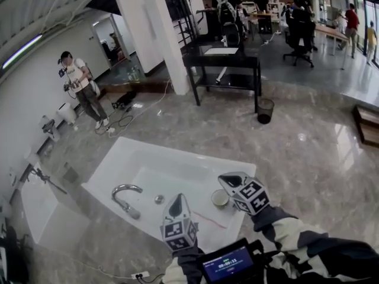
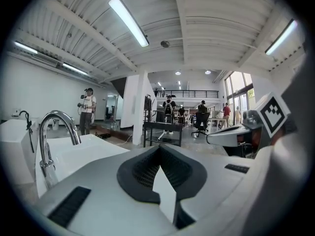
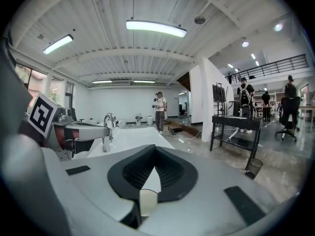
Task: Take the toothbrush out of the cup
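A small pale cup (image 1: 220, 198) stands on the white basin top (image 1: 118, 158), to the right of the drain, and looks empty. A thin reddish toothbrush (image 1: 208, 219) lies flat on the basin top near its front edge, between the two grippers. My right gripper (image 1: 225, 180) hovers just above the cup, its jaws shut with nothing between them; the cup (image 3: 147, 201) shows below them. My left gripper (image 1: 176, 200) is held over the basin left of the cup, jaws together and empty. Each gripper points out level over the room.
A chrome faucet (image 1: 125, 195) rises at the basin's left. Beyond the basin are marble floor, cables, a black table (image 1: 225, 64), a waste bin (image 1: 265, 110) and a white pillar. A person (image 1: 80, 87) stands at left; others are at the back.
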`<state>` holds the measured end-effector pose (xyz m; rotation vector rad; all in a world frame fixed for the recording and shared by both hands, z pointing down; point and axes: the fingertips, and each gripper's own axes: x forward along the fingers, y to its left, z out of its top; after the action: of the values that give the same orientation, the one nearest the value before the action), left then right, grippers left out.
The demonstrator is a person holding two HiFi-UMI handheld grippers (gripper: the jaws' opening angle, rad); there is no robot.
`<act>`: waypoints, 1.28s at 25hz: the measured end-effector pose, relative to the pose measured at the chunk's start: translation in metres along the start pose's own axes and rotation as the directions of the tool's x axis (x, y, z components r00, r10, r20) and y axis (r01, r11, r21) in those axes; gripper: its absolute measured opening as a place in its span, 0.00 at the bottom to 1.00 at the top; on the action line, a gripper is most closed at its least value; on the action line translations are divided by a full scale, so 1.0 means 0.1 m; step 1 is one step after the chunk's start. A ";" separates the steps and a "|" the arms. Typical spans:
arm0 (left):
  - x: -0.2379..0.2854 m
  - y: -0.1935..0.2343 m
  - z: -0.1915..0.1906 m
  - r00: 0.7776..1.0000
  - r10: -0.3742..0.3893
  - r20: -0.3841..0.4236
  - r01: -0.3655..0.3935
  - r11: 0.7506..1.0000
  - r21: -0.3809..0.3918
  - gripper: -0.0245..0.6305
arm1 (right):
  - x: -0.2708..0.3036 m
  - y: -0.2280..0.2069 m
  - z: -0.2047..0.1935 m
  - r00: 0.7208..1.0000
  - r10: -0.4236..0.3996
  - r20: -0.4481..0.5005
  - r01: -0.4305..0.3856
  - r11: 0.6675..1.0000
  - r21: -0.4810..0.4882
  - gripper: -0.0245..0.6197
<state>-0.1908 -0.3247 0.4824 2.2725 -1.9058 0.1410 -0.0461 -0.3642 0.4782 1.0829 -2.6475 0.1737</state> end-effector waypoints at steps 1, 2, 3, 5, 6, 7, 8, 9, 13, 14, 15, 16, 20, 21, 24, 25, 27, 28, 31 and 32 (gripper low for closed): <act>0.01 -0.01 0.02 1.000 0.000 0.005 0.000 1.000 0.007 0.04 | -0.06 -0.06 -0.02 1.000 -0.016 0.004 0.016 1.000 0.000 0.02; 0.01 -0.04 0.05 1.000 -0.004 0.011 0.004 1.000 0.014 0.04 | -0.11 -0.13 -0.06 0.999 -0.034 0.007 0.034 0.999 0.005 0.02; 0.02 -0.08 0.06 1.000 -0.010 0.013 0.009 1.000 0.021 0.04 | -0.17 -0.20 -0.09 0.999 -0.053 0.011 0.052 0.999 0.011 0.02; 0.04 -0.15 0.08 1.000 -0.021 0.012 0.020 0.999 0.029 0.04 | -0.26 -0.32 -0.11 0.996 -0.085 0.018 0.085 0.996 0.023 0.02; 0.05 -0.17 0.09 1.000 -0.024 0.015 0.023 0.999 0.032 0.04 | -0.29 -0.37 -0.11 0.995 -0.098 0.021 0.097 0.995 0.026 0.02; 0.05 -0.19 0.10 1.000 -0.026 0.017 0.026 0.999 0.033 0.04 | -0.32 -0.40 -0.11 0.994 -0.108 0.024 0.107 0.994 0.029 0.02; 0.05 -0.20 0.11 0.999 -0.029 0.018 0.028 0.999 0.035 0.04 | -0.34 -0.43 -0.10 0.993 -0.116 0.028 0.115 0.993 0.032 0.03; 0.06 -0.22 0.11 0.999 -0.031 0.018 0.030 0.999 0.038 0.04 | -0.36 -0.46 -0.10 0.992 -0.124 0.031 0.123 0.992 0.036 0.03; 0.07 -0.33 0.11 0.999 -0.039 0.008 0.038 0.998 0.041 0.04 | -0.43 -0.54 -0.08 0.990 -0.141 0.032 0.140 0.990 0.030 0.03; 0.08 -0.34 0.11 0.999 -0.040 0.007 0.040 0.998 0.041 0.04 | -0.44 -0.54 -0.08 0.990 -0.139 0.030 0.138 0.990 0.027 0.03; 0.07 -0.33 0.10 0.999 -0.041 0.007 0.040 0.998 0.041 0.04 | -0.43 -0.53 -0.08 0.990 -0.138 0.029 0.137 0.990 0.026 0.03; 0.07 -0.32 0.11 0.999 -0.041 0.009 0.040 0.998 0.042 0.04 | -0.43 -0.52 -0.09 0.990 -0.140 0.028 0.139 0.990 0.025 0.03; 0.07 -0.33 0.12 0.999 -0.042 0.012 0.041 0.998 0.043 0.04 | -0.45 -0.56 -0.10 0.988 -0.153 0.027 0.153 0.988 0.030 0.03; 0.07 -0.33 0.13 0.999 -0.040 0.013 0.040 0.998 0.044 0.04 | -0.46 -0.58 -0.09 0.987 -0.156 0.027 0.155 0.987 0.032 0.03; 0.07 -0.32 0.16 0.999 -0.035 0.020 0.034 0.998 0.044 0.04 | -0.46 -0.59 -0.06 0.987 -0.159 0.030 0.158 0.987 0.030 0.03; 0.07 -0.31 0.16 0.999 -0.034 0.021 0.033 0.999 0.042 0.04 | -0.46 -0.59 -0.05 0.986 -0.161 0.031 0.160 0.987 0.027 0.03; 0.09 -0.31 0.16 0.999 -0.032 0.023 0.031 0.999 0.038 0.04 | -0.46 -0.61 -0.05 0.986 -0.167 0.031 0.166 0.986 0.021 0.03; 0.10 -0.32 0.17 0.999 -0.030 0.024 0.029 0.999 0.037 0.04 | -0.46 -0.63 -0.05 0.985 -0.169 0.030 0.168 0.985 0.022 0.03; 0.10 -0.30 0.13 1.000 -0.023 0.019 0.022 0.999 0.041 0.04 | -0.45 -0.66 -0.10 0.985 -0.171 0.028 0.170 0.985 0.035 0.03; 0.10 -0.29 0.10 1.000 -0.021 0.013 0.020 0.999 0.042 0.04 | -0.45 -0.66 -0.12 0.985 -0.172 0.028 0.171 0.985 0.038 0.03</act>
<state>-0.1610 -0.3311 0.4721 2.3247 -1.9030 0.1641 0.0329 -0.3786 0.4767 1.3284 -2.5705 0.1705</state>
